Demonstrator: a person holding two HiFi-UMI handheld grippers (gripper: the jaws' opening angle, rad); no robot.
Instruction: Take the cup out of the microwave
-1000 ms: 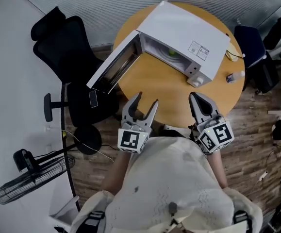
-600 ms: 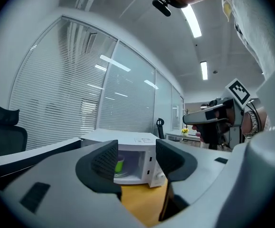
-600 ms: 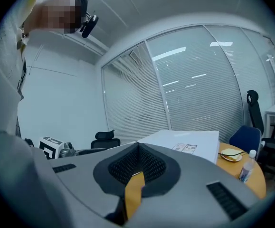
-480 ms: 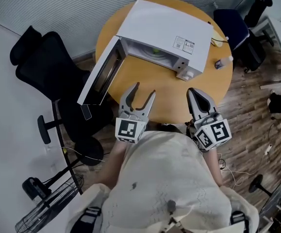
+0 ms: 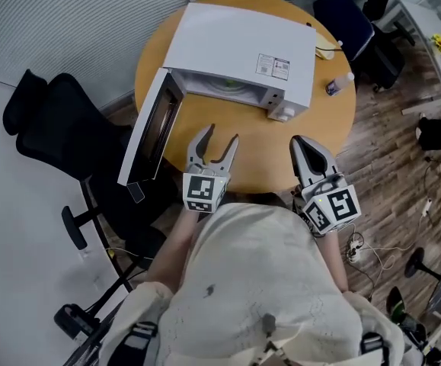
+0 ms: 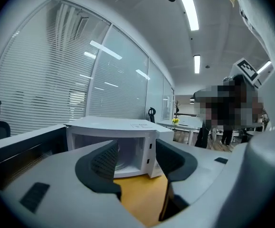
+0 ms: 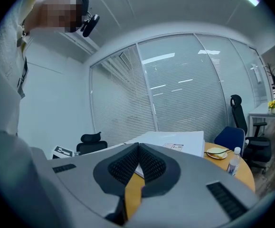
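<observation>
**White microwave (image 5: 235, 44) open, left gripper (image 5: 222, 133) closing in**

Nearer the cavity than a second ago; jaws wide apart, nothing between. Right gripper (image 5: 298, 141) pinched closed, empty, parked over the wooden table (image 5: 262, 147). Cup not discernible: only a greenish shape (image 5: 231, 85) inside. Reach-in likely next.

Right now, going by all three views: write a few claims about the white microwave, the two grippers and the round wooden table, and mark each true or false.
1. The hinged door of the white box-shaped microwave is swung open. True.
2. The left gripper is clamped on a cup. False: its jaws stand apart with nothing between them.
3. The right gripper has its jaws together, holding nothing. True.
4. The small clear plastic bottle stands on top of the microwave. False: it stands on the round wooden table, beside the microwave.
</observation>
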